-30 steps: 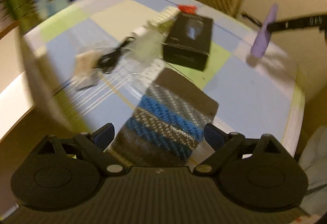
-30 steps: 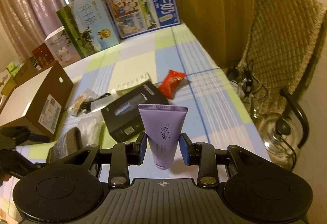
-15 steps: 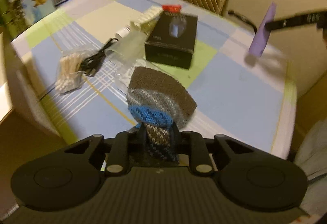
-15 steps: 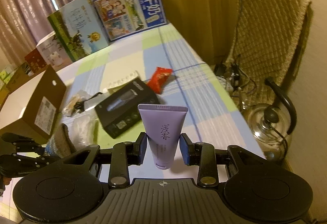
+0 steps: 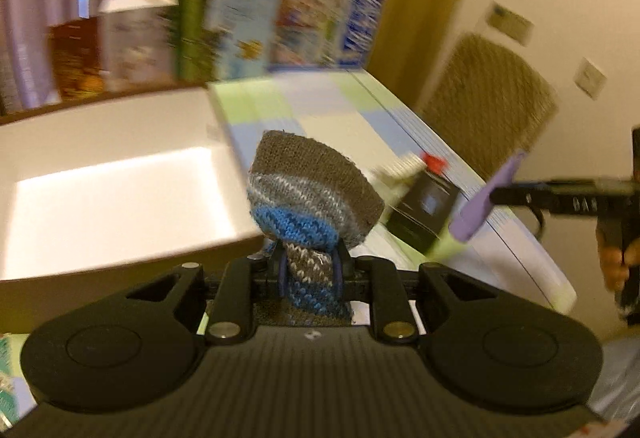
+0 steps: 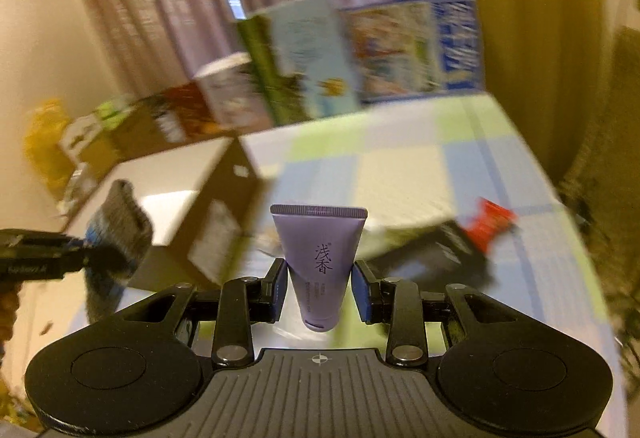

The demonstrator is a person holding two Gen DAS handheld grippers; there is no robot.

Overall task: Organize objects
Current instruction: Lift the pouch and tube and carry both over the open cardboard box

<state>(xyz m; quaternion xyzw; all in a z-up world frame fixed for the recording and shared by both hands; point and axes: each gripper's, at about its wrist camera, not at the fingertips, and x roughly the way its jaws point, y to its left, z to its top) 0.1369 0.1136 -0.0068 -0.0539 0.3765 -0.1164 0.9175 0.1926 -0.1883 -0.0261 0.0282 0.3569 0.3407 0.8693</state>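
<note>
My left gripper (image 5: 310, 272) is shut on a grey, white and blue striped knit sock (image 5: 312, 190) and holds it in the air beside the open cardboard box (image 5: 120, 198) with a white inside. My right gripper (image 6: 320, 292) is shut on a purple tube (image 6: 320, 258), held upright above the checked tablecloth. In the left wrist view the tube (image 5: 486, 198) and the right gripper show at the right. In the right wrist view the sock (image 6: 120, 230) and the box (image 6: 184, 190) show at the left.
On the tablecloth (image 6: 400, 166) lie a black box (image 6: 432, 258), a red wrapper (image 6: 490, 222) and a white strip (image 5: 400, 168). Milk cartons (image 6: 304, 58) and other boxes stand along the table's far edge. A quilted chair (image 5: 488, 102) stands at the right.
My left gripper closed on the sock, lifted it off the table and swung left toward the open box. My right gripper, still holding the tube, has also turned left.
</note>
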